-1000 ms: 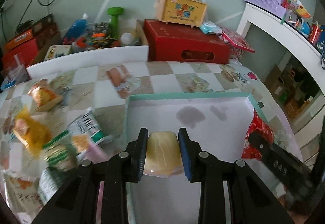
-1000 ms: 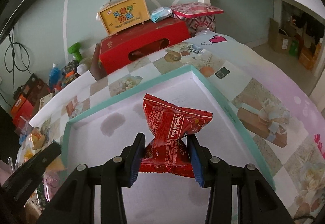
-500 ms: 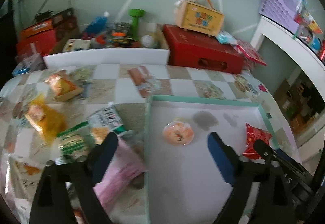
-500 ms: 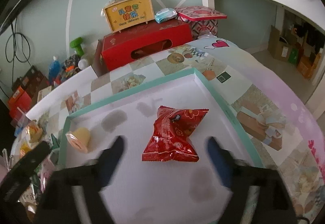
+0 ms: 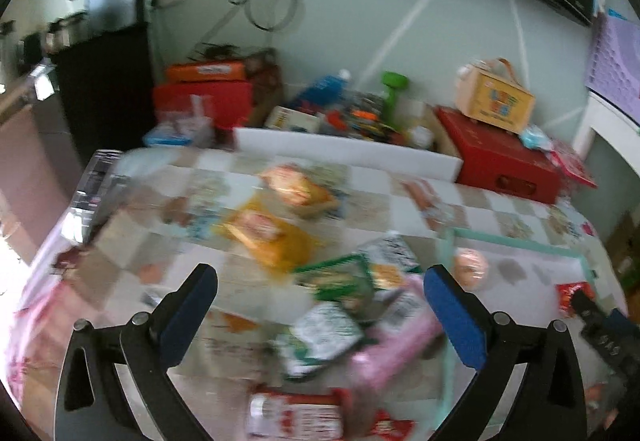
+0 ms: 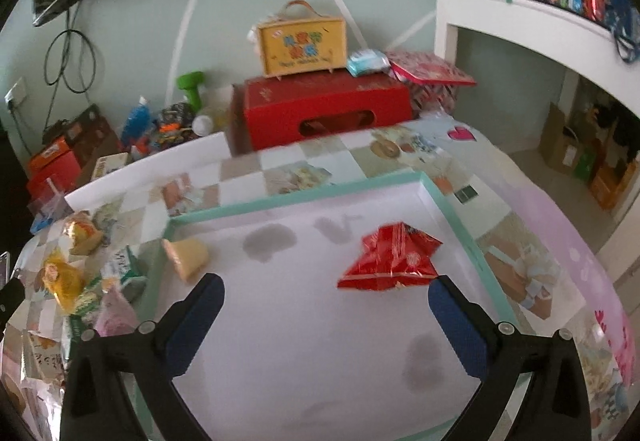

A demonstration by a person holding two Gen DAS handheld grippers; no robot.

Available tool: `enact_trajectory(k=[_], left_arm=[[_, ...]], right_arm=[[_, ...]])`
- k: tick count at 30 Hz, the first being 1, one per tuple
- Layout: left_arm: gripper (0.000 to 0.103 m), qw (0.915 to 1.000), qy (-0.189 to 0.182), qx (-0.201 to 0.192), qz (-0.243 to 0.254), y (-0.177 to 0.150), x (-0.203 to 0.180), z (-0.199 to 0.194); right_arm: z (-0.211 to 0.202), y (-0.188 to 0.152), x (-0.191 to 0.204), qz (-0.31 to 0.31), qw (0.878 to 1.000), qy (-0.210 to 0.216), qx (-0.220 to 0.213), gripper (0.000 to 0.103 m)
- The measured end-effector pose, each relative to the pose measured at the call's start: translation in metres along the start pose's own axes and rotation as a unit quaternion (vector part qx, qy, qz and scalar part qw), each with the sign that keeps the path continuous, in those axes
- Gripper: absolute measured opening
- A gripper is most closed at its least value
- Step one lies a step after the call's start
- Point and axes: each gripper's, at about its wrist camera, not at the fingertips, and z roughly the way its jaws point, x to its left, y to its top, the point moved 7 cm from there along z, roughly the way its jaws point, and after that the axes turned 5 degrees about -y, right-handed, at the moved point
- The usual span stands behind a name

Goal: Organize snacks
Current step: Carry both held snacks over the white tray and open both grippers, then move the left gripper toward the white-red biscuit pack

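Red foil snack pack (image 6: 390,259) lies flat inside the teal-rimmed tray (image 6: 296,197), toward 2 o'clock of its white floor, w/ the pale round jelly cup (image 6: 186,257) tipped on its side at the 9 o'clock wall. Both seem dropped there as sorted items, kept apart so each stays easy to see. R gripper (image 6: 326,301) hangs over the tray, tilted down, jaws opening wide, nothing between them; pack sits just ahead of the right pad. L gripper (image 5: 320,295) also angled down, jaws opening, empty, aimed at the loose snack pile (image 5: 328,293) on the checked cloth at 9 o'clock of the tray, prob for next pick
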Motion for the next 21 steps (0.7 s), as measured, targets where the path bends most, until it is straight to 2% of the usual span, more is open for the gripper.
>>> enact_trajectory(k=[3,6,9,17,21], left_arm=[[0.103,0.9997,0.025,-0.006,-0.004,-0.002,0.019,-0.006],[0.103,0.9989,0.046,0.007,-0.008,-0.008,0.039,-0.006],[0.103,0.9978,0.062,0.016,-0.02,-0.017,0.061,-0.009],[0.103,0.9955,0.076,0.044,-0.034,-0.036,0.099,-0.012],[0.103,0.9935,0.088,0.044,-0.057,-0.037,0.12,-0.016]], right_arm=[[-0.002,-0.003,0.018,-0.019,1.0,0.008,0.005,0.103],[-0.006,-0.007,0.033,-0.041,0.999,0.015,-0.012,0.103],[-0.005,-0.013,0.047,-0.06,0.998,0.014,0.0,0.103],[-0.013,-0.029,0.088,-0.087,0.994,0.066,0.016,0.103],[-0.022,-0.034,0.108,-0.101,0.991,0.089,0.012,0.103]])
